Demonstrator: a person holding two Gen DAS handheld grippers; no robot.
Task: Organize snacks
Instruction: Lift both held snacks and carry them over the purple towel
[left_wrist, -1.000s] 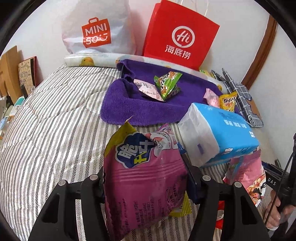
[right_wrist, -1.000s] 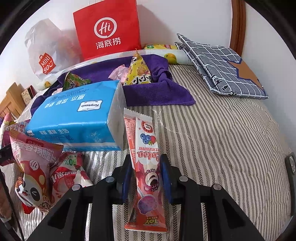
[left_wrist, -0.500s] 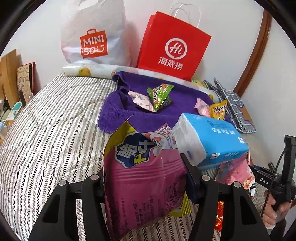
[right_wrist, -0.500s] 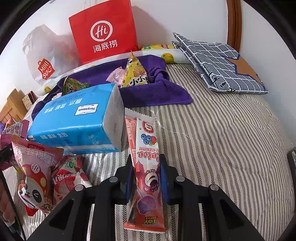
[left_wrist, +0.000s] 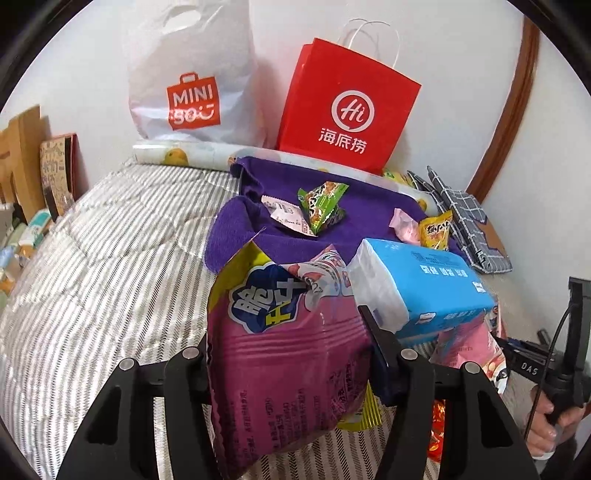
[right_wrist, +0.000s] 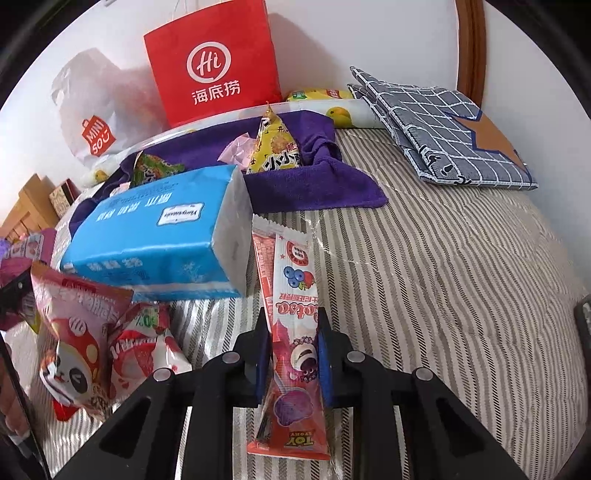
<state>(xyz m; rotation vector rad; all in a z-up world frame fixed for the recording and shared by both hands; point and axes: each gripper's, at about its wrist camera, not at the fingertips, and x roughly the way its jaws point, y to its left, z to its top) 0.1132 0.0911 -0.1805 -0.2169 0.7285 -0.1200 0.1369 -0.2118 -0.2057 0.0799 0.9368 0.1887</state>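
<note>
My left gripper (left_wrist: 284, 328) is shut on a large pink snack bag (left_wrist: 284, 354) and holds it above the striped bed. My right gripper (right_wrist: 290, 321) is shut on a long pink stick-shaped snack pack (right_wrist: 291, 325), also lifted. A purple towel (left_wrist: 354, 221) lies ahead with a green packet (left_wrist: 321, 206), a white-pink packet (left_wrist: 286, 216), a pale pink packet (left_wrist: 404, 225) and a yellow triangular packet (right_wrist: 275, 147) on it. A red paper bag (left_wrist: 347, 110) and a white plastic bag (left_wrist: 192, 85) stand at the wall behind the towel.
A blue tissue pack (right_wrist: 162, 236) lies between the grippers and the towel. Two pink-red snack bags (right_wrist: 92, 332) lie left of the right gripper. A grey checked cushion (right_wrist: 443, 125) lies at the right. Wooden items (left_wrist: 22, 158) stand at the left.
Both grippers have drawn back and risen slightly with their snacks still held; the towel and bags look farther away. Nothing on the bed has moved.
</note>
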